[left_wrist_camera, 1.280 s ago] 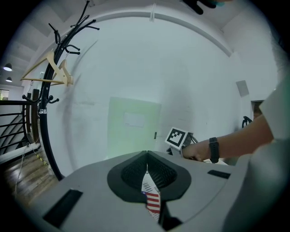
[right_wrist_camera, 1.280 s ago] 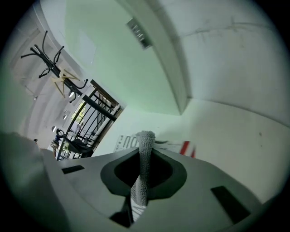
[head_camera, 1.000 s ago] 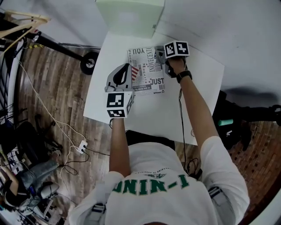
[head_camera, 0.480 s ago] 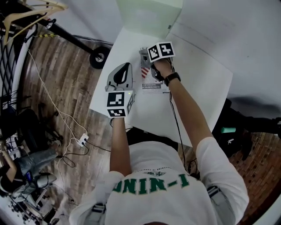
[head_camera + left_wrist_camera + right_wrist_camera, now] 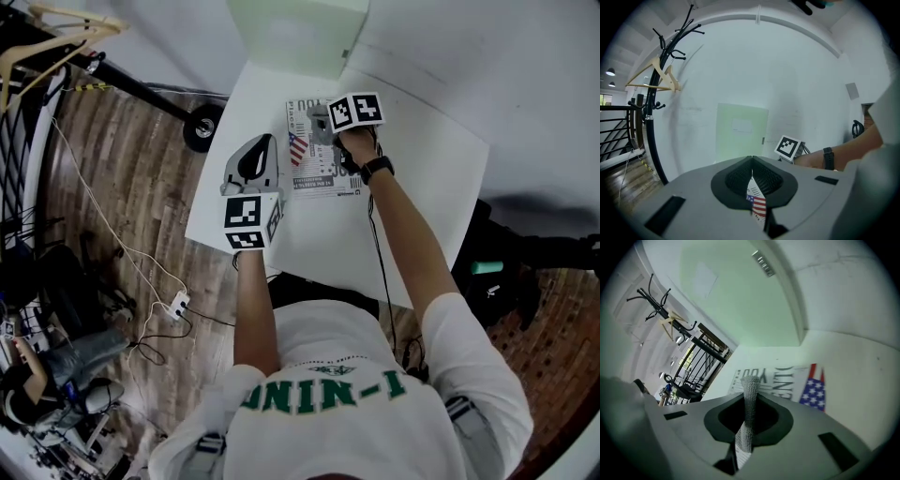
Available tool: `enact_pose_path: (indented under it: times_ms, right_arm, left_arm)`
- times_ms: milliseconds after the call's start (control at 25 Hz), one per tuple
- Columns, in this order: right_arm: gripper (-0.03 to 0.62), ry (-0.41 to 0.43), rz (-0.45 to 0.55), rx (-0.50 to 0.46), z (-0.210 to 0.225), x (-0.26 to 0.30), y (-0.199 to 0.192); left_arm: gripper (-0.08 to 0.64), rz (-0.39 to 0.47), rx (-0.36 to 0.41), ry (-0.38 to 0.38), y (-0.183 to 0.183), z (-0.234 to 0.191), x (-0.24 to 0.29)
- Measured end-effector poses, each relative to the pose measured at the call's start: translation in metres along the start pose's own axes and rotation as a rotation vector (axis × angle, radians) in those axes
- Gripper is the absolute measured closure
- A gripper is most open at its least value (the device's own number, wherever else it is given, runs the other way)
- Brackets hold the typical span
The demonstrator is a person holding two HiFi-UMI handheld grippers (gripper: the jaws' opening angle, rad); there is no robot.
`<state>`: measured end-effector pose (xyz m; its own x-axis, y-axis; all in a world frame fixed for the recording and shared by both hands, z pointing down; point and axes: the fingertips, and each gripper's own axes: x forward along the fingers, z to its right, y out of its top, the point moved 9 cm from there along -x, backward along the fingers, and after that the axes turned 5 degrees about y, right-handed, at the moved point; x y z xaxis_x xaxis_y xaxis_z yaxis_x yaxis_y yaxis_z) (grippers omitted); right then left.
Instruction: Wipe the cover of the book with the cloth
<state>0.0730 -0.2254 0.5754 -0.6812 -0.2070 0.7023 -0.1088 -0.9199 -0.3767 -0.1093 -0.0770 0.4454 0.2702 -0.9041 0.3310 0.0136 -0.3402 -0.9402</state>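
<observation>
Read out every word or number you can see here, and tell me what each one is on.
"YOU": large print on the book cover, upside down in the right gripper view.
The word beside it: only partly legible, starts like "ONL".
Remaining cover print: too small to read.
"NIN": green letters on the person's shirt; the letters around them are unclear.
</observation>
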Motion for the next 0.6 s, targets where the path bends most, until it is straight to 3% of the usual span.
enact_pose_path:
  times_ms: [200,320,520,600]
  right_arm:
    - [0.56,-0.07,0.062,0.065,0.048,-0.05,-0.003]
    - [0.56,-0.058,0.089,0.093,0.059,-0.061,-0.006]
    - [0.558,-0.085,0.085,0.084,0.053,-0.057,-0.006]
    - [0.558,-0.034,0.079,0.053,0.032,-0.044,-0.006]
  left_arm:
    - [0.546,0.006,0.014,-0.057,0.003,0.023,0.011]
    - [0.546,0.003,0.019,-0.068,0.004,0.029,0.013]
    - [0.545,0.014,0.023,-0.046,0.007,0.022,0.005]
    - [0.545,0.012,0.02,-0.027,0.007,0.016,0.0]
